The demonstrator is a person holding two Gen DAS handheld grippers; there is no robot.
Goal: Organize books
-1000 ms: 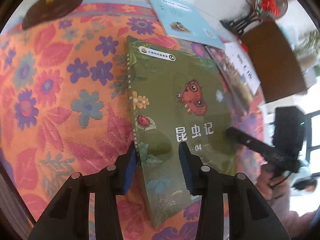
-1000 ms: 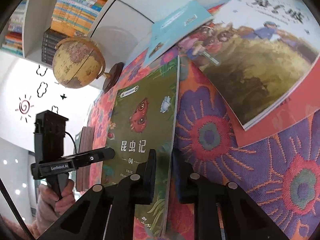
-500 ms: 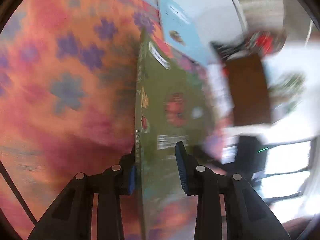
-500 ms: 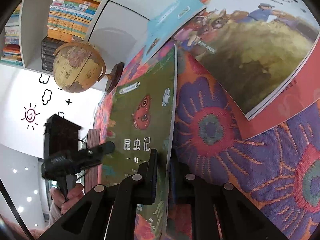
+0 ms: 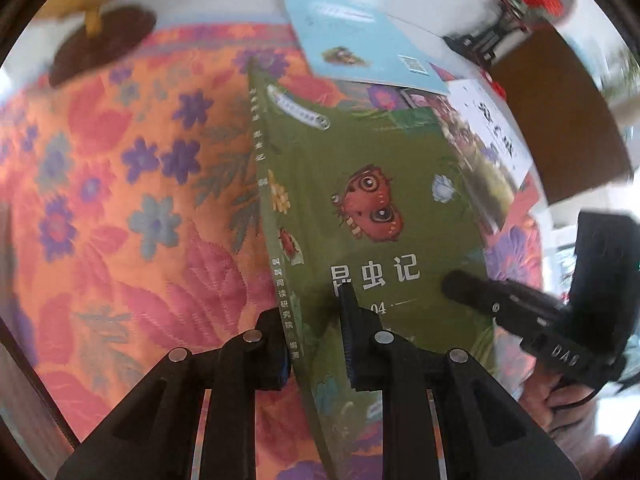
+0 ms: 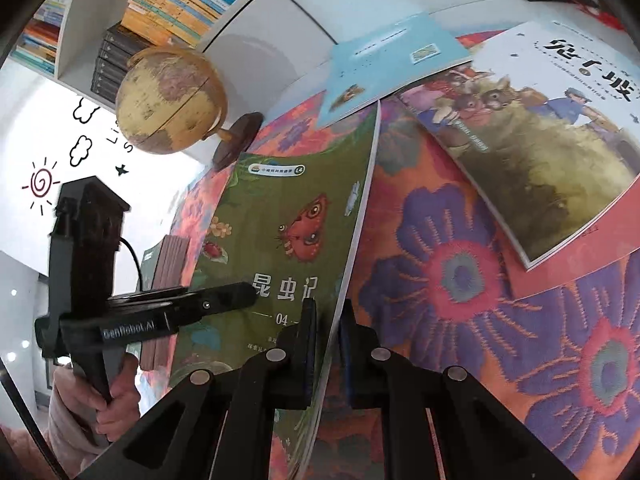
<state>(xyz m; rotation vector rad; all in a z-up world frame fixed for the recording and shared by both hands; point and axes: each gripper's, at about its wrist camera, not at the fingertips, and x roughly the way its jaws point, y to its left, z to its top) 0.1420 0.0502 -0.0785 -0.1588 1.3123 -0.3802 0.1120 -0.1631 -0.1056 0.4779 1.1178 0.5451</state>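
Grip state: while both tools are clamped on it, the green book point(image 5: 384, 216) is held at two edges; the left gripper point(image 5: 316, 332) is closed over the spine edge, its jaws having just been closing with the book between them, and the right gripper point(image 6: 326, 344) is closed on the open page edge.
Location: the green book is found tilted over the floral cloth point(image 5: 120, 208), near corner raised, far end low toward 12 o'clock.
Neighbours: a blue book point(image 5: 360, 48) lies at 12 o'clock, just beyond its far end; a picture book point(image 6: 540, 140) lies at 2 o'clock in the right wrist view, apart from it.
Handling: a thin paperback is judged light and flexible; sag is expected if held by one corner, and the glossy cover may slip.
Hold point: the spine edge is judged the stiffest place to be taken.
Axis: the long axis runs from 6 to 12 o'clock, cover facing up, title reading upright from the near end.
Other: a globe point(image 6: 172, 100) stands at 10 o'clock.
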